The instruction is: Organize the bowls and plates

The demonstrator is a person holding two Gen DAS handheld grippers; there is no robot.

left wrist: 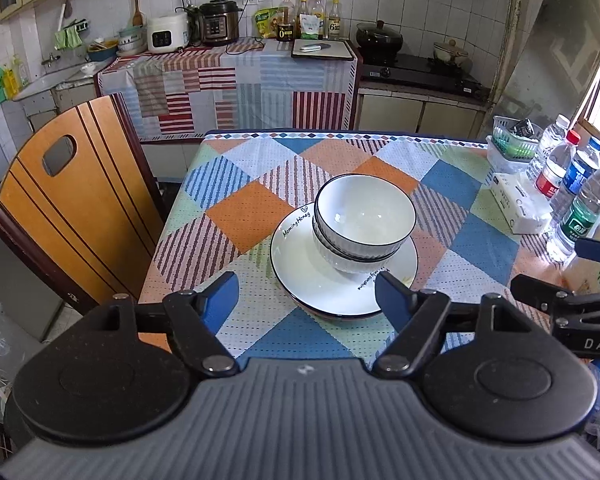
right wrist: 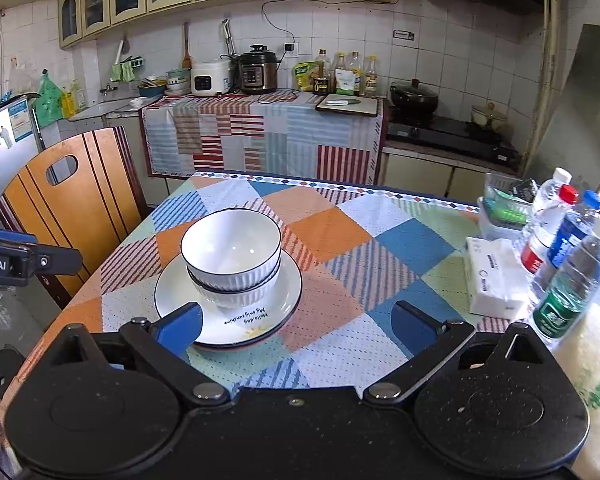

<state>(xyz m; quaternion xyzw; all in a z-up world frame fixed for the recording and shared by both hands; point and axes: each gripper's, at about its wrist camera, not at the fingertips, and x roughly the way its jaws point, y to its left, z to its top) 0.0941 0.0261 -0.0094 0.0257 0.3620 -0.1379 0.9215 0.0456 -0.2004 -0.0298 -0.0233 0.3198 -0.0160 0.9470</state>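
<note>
Two ribbed white bowls [left wrist: 364,228] sit nested, one inside the other, on stacked plates [left wrist: 300,272] near the middle of the table [left wrist: 252,208], a little toward its near edge, in a tiled home kitchen. Both hand-held grippers hang above the near edge, angled down at the stack, and neither touches it.

The left gripper [left wrist: 306,300] has its blue fingers spread wide with nothing between them; the plates' near rim lies just ahead of them and slightly toward the right finger. The right gripper [right wrist: 296,322] is likewise spread and empty, its left finger overlapping the plates' near rim in its own view, though whether it touches cannot be told.

The stack lies ahead of the left gripper and ahead-left of the right one, so the left looks the better lined up; which is truly nearer is hard to judge. Plates and bowls are round, so no long axis governs an approach. With everything stacked, the sorting appears done or nearly so.

How many plates lie under the top one is hard to tell: only a second dark rim, with a reddish edge beneath it, peeps out. The lower bowl is mostly hidden by the upper. Along the table's right edge, bottles [right wrist: 556,232] and a tissue pack [right wrist: 496,276] stand well apart from the stack. A wooden chair [left wrist: 72,216] stands at the left edge.
</note>
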